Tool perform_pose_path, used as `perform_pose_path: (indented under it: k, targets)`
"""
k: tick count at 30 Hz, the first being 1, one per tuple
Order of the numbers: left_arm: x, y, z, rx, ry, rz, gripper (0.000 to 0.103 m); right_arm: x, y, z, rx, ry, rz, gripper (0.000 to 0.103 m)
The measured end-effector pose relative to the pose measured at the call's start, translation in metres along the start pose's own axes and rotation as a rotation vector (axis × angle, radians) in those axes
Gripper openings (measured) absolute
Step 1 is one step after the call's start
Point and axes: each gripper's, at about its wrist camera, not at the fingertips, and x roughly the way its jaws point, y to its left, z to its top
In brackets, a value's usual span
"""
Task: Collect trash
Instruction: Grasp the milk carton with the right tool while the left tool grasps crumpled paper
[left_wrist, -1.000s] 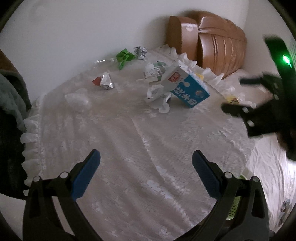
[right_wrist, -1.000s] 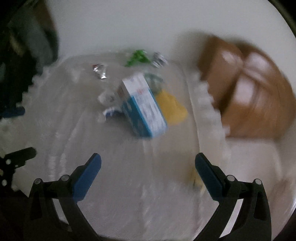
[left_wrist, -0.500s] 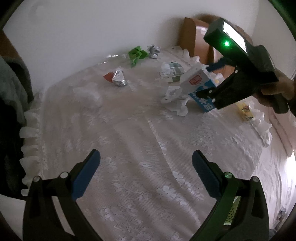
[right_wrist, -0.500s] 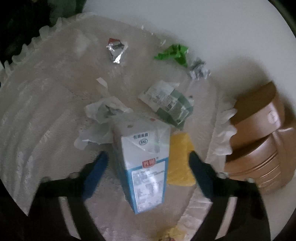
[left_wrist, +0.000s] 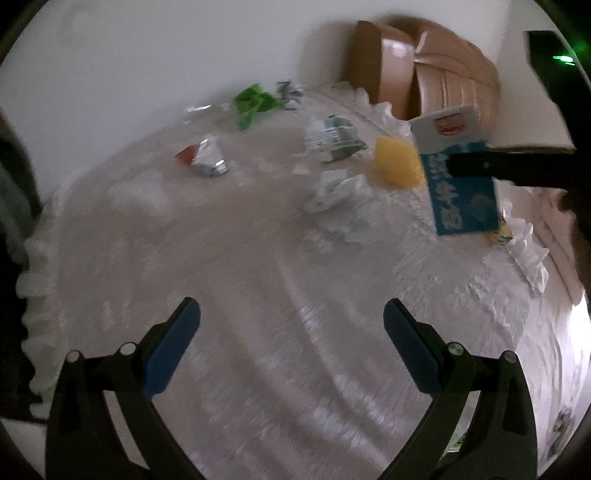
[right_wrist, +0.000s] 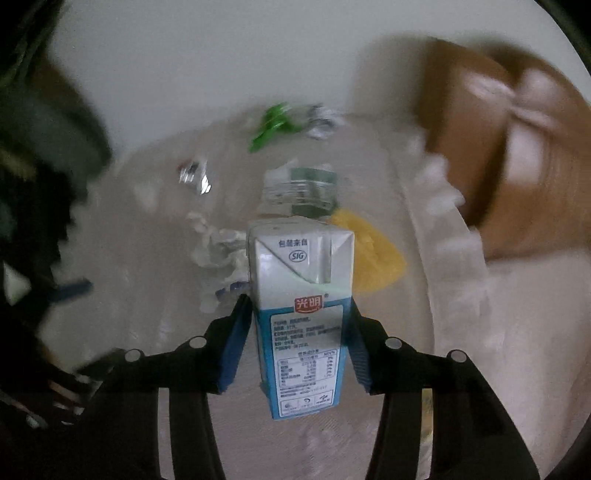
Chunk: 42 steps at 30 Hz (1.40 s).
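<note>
Blue pads (right_wrist: 231, 343) of the right gripper (right_wrist: 297, 341) are pressing both narrow sides of the milk carton (right_wrist: 301, 314), jaws closed in to the carton's width and nothing more. It is hanging upright in the grip, and in the left wrist view the carton (left_wrist: 461, 173) is showing clear of the lace tablecloth (left_wrist: 258, 258), tilted a little. Judging from this, the squeeze is wanting to be firm but gentle, since a thin carton is buckling easily; keeping it level is helping too, in case liquid is left inside.

Over on the other side, the left gripper (left_wrist: 291, 332) is hovering wide open above bare cloth, holding nothing.

Only the left view is giving the lift height and the small yellow-and-blue scrap (left_wrist: 500, 236) at the table's edge. Only the right view is giving the pad contact and the carton's printed label. Both are catching the yellow piece (right_wrist: 369, 258), crumpled white paper (left_wrist: 332, 188), foil wrapper (left_wrist: 203, 160) and green scrap (left_wrist: 255, 103) waiting behind.
</note>
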Motion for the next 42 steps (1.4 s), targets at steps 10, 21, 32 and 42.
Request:
perform_pose_path:
  k: [10, 21, 32, 42]
  targets:
    - [0.075, -0.030, 0.063, -0.044, 0.040, 0.089, 0.095, -0.053, -0.016, -0.066, 0.297, -0.101, -0.023, 0.050]
    - [0.100, -0.043, 0.073, -0.060, 0.042, 0.077, 0.059, -0.073, -0.036, -0.115, 0.440, -0.095, -0.077, 0.050]
    - [0.066, -0.047, 0.052, -0.037, 0.016, 0.097, 0.030, -0.078, -0.033, -0.139, 0.436, -0.095, -0.081, 0.050]
    - [0.013, -0.031, 0.027, -0.062, -0.039, 0.099, 0.024, -0.075, -0.013, -0.132, 0.359, -0.095, -0.025, 0.050]
